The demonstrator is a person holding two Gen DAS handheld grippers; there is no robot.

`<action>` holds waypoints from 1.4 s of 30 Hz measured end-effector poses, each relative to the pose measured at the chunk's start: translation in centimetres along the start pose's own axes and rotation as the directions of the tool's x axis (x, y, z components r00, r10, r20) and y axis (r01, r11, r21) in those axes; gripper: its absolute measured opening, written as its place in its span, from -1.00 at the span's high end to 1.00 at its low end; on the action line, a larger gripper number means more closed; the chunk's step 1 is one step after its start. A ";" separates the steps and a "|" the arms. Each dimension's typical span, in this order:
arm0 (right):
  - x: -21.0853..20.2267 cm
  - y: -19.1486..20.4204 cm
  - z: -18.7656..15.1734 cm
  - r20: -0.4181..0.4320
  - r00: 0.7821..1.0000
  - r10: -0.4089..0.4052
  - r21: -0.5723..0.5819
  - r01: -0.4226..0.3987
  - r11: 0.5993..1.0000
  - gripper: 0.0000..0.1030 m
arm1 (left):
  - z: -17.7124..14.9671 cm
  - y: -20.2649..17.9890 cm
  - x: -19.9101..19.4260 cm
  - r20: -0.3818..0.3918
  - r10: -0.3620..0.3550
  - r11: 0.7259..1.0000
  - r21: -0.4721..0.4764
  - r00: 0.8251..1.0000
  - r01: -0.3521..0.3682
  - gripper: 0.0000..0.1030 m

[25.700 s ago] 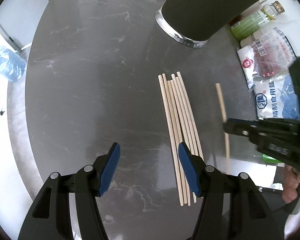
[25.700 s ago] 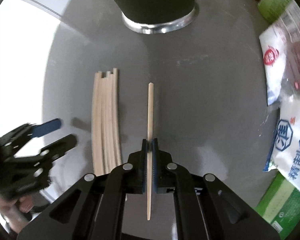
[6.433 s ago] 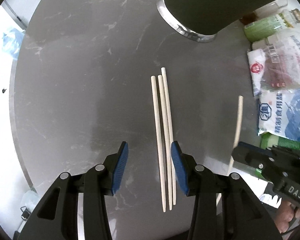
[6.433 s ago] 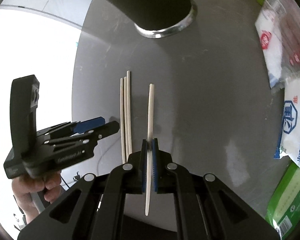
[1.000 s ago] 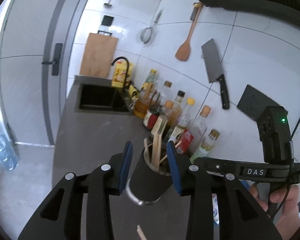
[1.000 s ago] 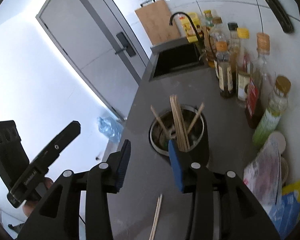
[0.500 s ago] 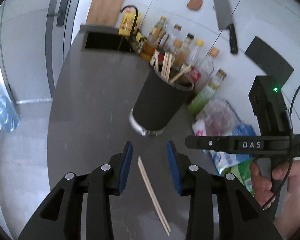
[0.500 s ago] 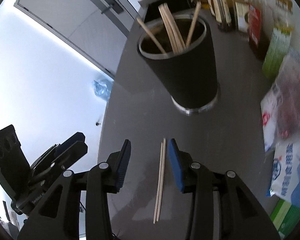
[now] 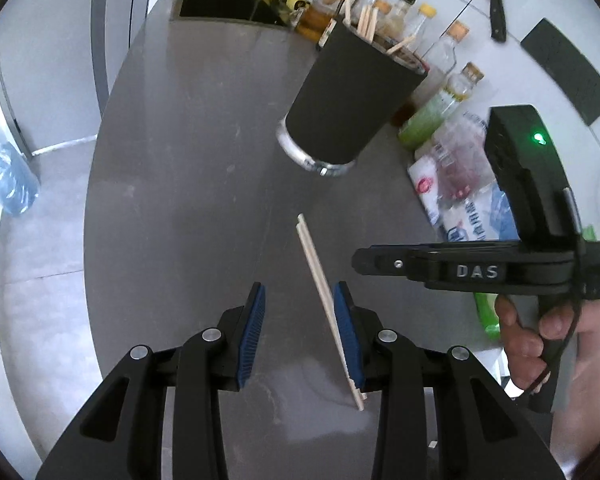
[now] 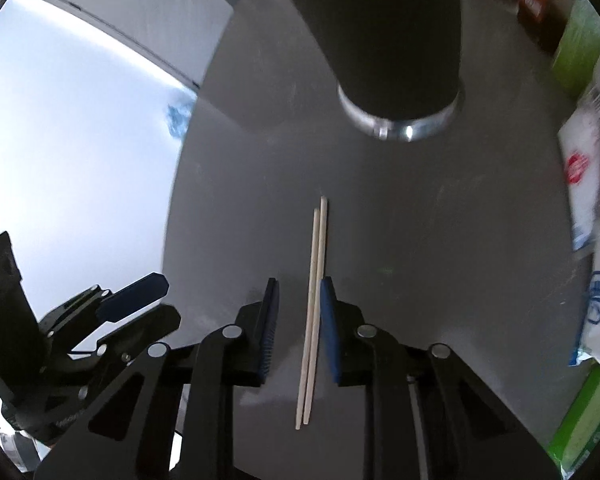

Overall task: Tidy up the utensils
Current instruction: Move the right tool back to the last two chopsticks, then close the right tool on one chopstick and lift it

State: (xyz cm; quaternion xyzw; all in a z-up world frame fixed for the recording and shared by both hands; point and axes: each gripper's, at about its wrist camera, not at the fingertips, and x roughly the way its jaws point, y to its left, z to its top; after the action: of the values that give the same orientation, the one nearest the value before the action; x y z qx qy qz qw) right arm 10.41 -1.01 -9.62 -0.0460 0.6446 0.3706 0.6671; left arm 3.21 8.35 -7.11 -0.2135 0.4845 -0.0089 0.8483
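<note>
Pick-up step: right gripper (image 10: 296, 320) jaws closing around the last two chopsticks (image 10: 314, 304) lying on the desk (image 10: 440, 240), pads not yet pressing. Left gripper (image 9: 300, 328) open, empty, chopsticks beside its right pad. Next, judged: finish the pinch, lift, drop them into the black holder (image 10: 396, 40) straight ahead.

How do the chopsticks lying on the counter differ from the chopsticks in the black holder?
The two pale wooden chopsticks on the grey counter lie flat, side by side and parallel; the chopsticks in the black cylindrical holder stand upright and splay at different angles. The counter pair sits between the right claw pads, which are closing; the holder's sticks are untouched. Both sets look like the same light wood.
</note>
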 end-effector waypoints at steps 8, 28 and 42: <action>2.8 -0.4 0.4 -0.075 0.996 -0.041 0.007 0.042 0.999 0.70 | -1.6 1.0 1.7 -0.055 -0.004 1.000 -0.003 0.999 0.004 0.33; 4.9 1.5 1.6 -0.116 0.964 -0.240 -0.025 0.239 0.971 0.86 | -2.5 2.4 2.1 -0.066 -0.040 0.999 -0.021 0.997 0.039 0.33; 6.3 3.7 3.0 -0.185 0.901 -0.392 -0.075 0.384 0.920 0.91 | -2.7 2.5 1.8 -0.053 -0.051 0.998 -0.029 0.997 0.050 0.33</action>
State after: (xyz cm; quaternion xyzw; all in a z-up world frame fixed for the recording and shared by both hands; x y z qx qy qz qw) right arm 10.18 5.99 -13.23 -0.2219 0.6782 0.2358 0.6597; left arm 1.49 9.29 -10.73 -0.2371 0.5016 -0.0293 0.8314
